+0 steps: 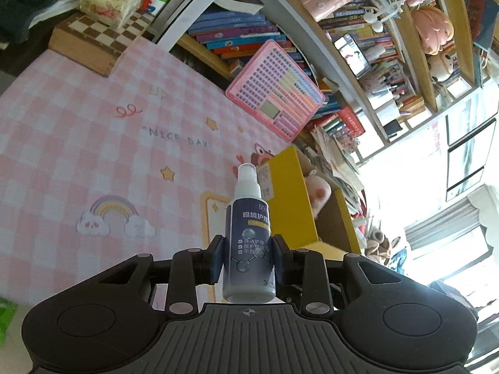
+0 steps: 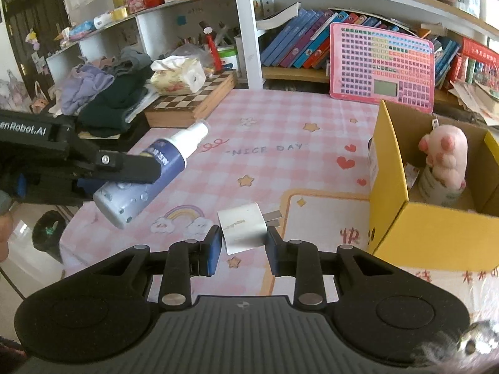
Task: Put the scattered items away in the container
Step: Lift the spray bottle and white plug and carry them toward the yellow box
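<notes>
Carry step: left gripper (image 1: pixel 248 260) clamps spray bottle (image 1: pixel 249 233), right gripper (image 2: pixel 244 251) clamps white charger (image 2: pixel 241 232); next, release both over yellow box (image 2: pixel 414 227)

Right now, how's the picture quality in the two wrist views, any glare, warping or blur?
Left wrist view: the window is blown out white at the right, the shelves bow strongly, and the spray bottle label stays sharp. Right wrist view: even light, the shelf edge curves, the yellow box is clear, and the bottom right corner smears.
</notes>
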Demonstrator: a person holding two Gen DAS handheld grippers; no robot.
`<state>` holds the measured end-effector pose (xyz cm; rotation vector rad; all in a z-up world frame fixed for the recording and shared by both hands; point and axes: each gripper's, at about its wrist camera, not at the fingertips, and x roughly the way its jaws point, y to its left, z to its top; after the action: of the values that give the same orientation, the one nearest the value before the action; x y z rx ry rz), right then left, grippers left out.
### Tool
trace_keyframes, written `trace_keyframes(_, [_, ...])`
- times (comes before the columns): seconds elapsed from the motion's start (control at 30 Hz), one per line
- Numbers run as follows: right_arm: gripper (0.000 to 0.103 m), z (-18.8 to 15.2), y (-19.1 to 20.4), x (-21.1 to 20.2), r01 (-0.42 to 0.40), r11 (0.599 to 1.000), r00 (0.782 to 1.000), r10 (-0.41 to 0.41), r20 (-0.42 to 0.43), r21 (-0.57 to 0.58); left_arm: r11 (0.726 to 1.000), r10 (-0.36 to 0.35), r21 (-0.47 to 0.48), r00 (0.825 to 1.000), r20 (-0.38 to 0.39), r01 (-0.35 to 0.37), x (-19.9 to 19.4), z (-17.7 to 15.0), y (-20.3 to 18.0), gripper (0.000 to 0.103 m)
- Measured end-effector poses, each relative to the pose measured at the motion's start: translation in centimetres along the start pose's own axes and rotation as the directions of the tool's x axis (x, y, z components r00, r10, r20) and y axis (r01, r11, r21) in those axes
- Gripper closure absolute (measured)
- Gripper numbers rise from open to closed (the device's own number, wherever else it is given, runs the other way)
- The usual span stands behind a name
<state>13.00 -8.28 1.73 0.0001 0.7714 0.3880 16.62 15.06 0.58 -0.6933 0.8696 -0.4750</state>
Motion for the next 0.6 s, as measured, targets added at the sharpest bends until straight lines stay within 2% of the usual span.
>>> trace_keyframes(0.6, [0.075, -3.1, 0.9, -3.7, 0.047, 0.999, 0.999, -0.047, -0.009, 0.011, 0.999, -0.046, 0.024, 0.998, -0.051, 0.047, -1.4, -3.7, -1.3, 0.072])
